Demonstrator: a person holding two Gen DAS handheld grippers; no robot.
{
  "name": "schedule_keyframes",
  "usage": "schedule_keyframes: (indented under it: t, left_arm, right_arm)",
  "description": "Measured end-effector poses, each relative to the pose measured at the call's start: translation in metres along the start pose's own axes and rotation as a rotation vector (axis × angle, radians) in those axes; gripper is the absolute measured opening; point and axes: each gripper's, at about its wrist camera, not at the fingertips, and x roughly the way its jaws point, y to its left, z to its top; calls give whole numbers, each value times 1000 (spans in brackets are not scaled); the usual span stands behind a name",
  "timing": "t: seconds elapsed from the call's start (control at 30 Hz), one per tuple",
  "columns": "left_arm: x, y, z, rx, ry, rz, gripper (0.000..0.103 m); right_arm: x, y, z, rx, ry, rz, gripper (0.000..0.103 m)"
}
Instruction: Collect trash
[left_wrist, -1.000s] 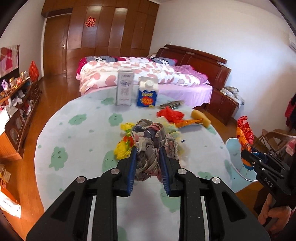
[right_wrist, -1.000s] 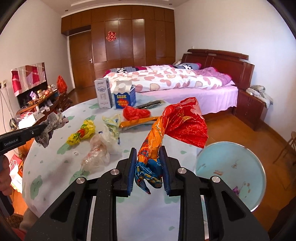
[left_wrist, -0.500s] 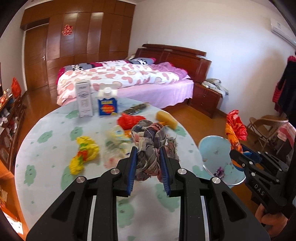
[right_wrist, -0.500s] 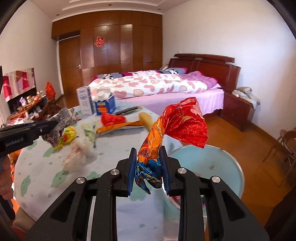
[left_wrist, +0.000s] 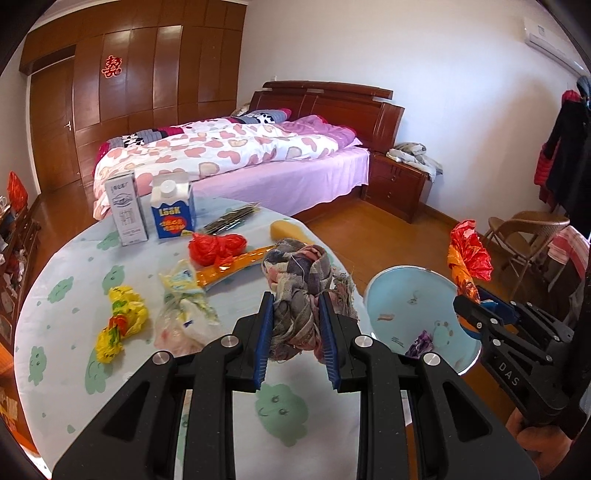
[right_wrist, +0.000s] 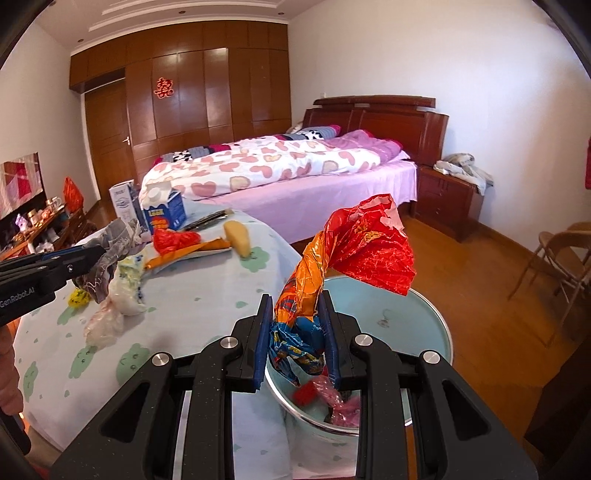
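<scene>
My left gripper is shut on a crumpled plaid cloth rag and holds it above the table's right edge. My right gripper is shut on a twisted red and orange foil wrapper and holds it over the light blue trash bin. The bin stands on the floor beside the table with some scraps inside. The right gripper also shows in the left wrist view, at the bin's far rim.
On the round cloth-covered table lie a yellow wrapper, a clear plastic bag, a red bag, an orange wrapper, a sponge and two cartons. Bed, nightstand and chair stand beyond.
Both grippers have swung right toward the bin with their loads. The right gripper now holds the foil wrapper directly over the bin opening.
</scene>
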Motion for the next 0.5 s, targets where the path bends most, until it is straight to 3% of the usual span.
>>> schedule_keyframes:
  t: [0.5]
  left_arm:
    - [34, -40, 4, 66, 31, -33, 25]
  right_arm:
    - [18, -40, -10, 65, 68, -47, 26]
